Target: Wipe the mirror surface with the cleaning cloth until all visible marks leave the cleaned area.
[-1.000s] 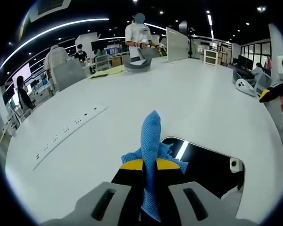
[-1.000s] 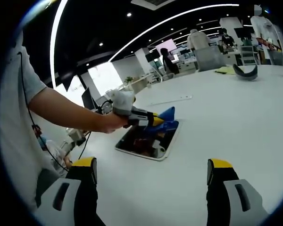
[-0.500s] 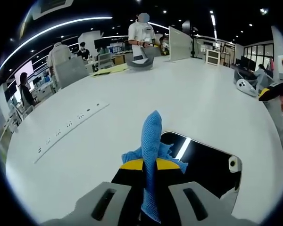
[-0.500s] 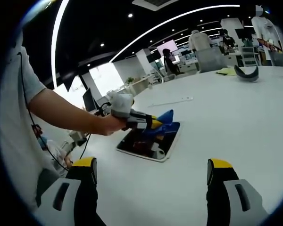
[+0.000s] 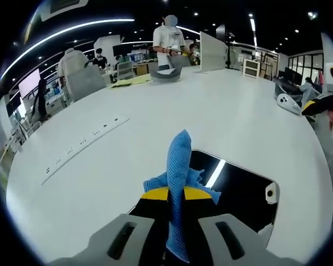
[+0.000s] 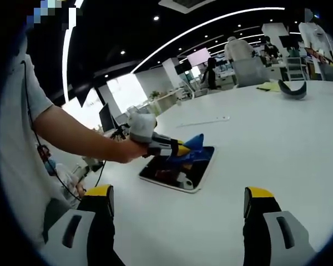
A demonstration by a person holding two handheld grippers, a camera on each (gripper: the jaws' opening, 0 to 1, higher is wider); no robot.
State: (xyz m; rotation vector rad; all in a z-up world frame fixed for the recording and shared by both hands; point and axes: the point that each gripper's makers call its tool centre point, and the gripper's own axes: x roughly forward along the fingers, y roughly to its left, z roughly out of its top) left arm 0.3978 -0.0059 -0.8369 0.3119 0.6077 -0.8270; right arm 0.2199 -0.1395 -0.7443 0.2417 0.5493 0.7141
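White table | left gripper clenching blue cloth over mirror near table's edge | right gripper hanging released.

L gripper w/ cloth slid slightly further along mirror.

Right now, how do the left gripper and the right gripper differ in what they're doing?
The left gripper is shut on the blue cleaning cloth and sits over the mirror; the right gripper is open and holds nothing. In the right gripper view, the left one hangs above the mirror's near end, while the right one's jaws stand wide apart over bare white table. Both have yellow-tipped jaws.
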